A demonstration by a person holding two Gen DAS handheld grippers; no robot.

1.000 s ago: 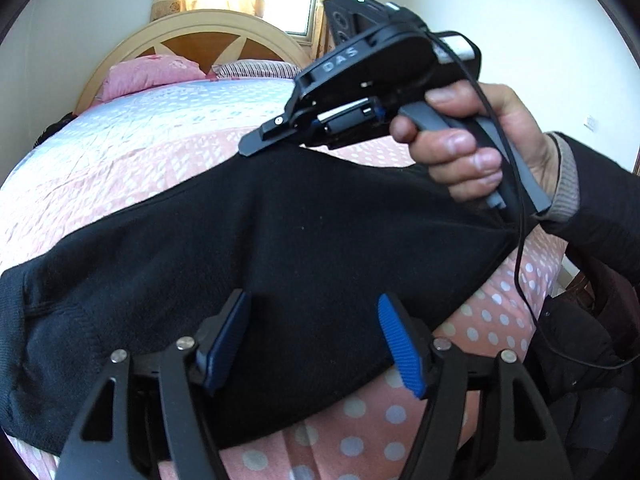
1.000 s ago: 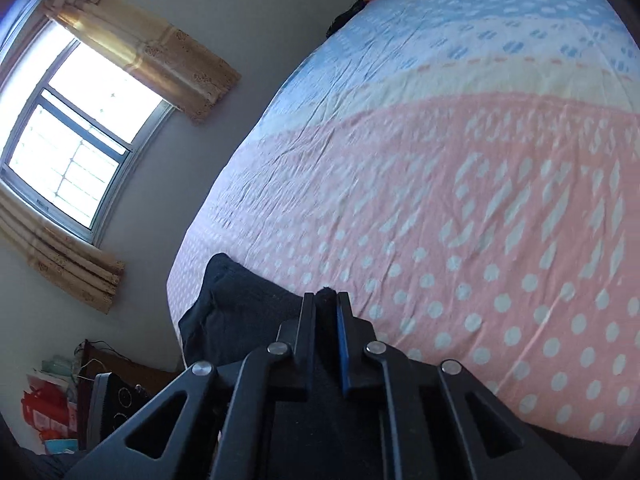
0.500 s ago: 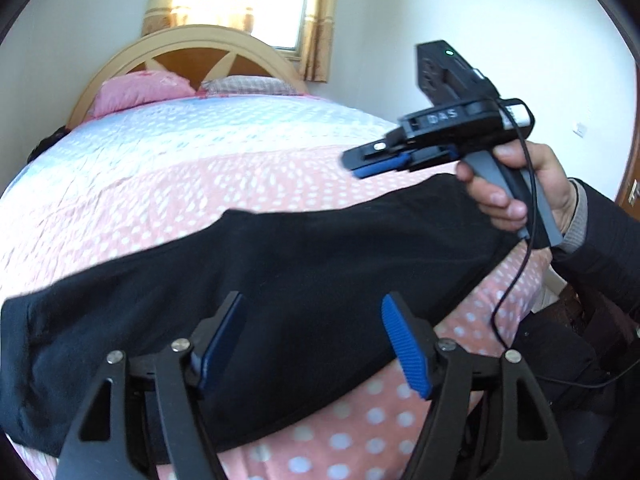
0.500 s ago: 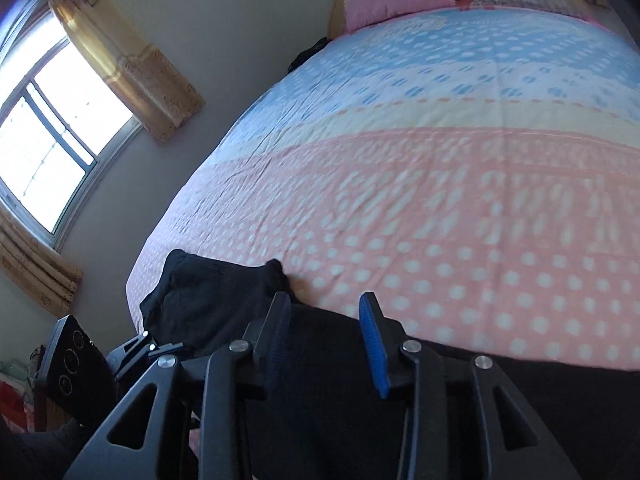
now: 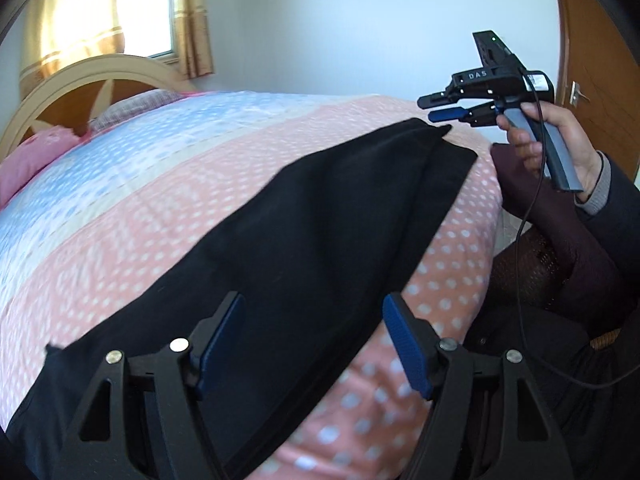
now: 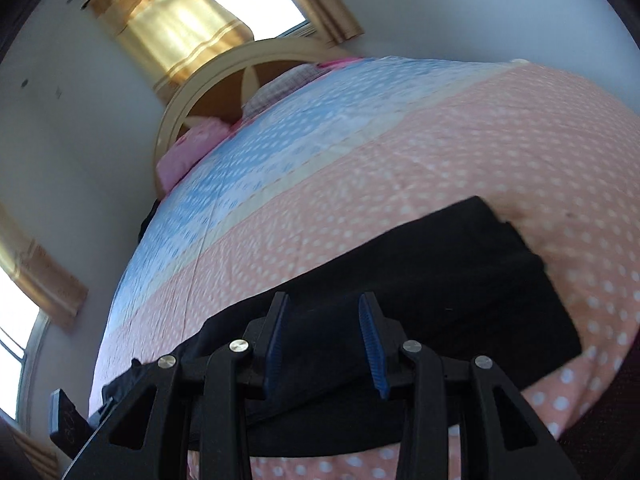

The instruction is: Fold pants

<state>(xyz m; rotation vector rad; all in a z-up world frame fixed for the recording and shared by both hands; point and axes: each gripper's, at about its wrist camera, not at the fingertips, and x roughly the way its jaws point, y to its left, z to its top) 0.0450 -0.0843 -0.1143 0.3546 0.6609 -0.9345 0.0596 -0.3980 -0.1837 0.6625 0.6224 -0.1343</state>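
Observation:
Black pants [image 5: 304, 236] lie folded lengthwise in a long strip on the pink dotted bedspread [image 5: 132, 216] near the bed's front edge. My left gripper [image 5: 312, 336] is open and empty just above the strip's near part. My right gripper [image 5: 434, 109] shows in the left wrist view, open and empty, lifted just past the strip's far end. In the right wrist view the right gripper [image 6: 324, 340] hovers open over the pants [image 6: 460, 280], whose folded end lies at the right.
The bed has a rounded wooden headboard [image 5: 80, 80] and pink pillows [image 5: 28, 156] at its far end. A window with yellow curtains [image 6: 176, 28] is behind it. A wooden door [image 5: 580, 60] stands to the right. The person's dark-clothed body [image 5: 580, 320] is at the bed's edge.
The right gripper opened, let go of the pants and lifted away to the right. The pants settled flat on the bed. The left gripper stayed open above them.

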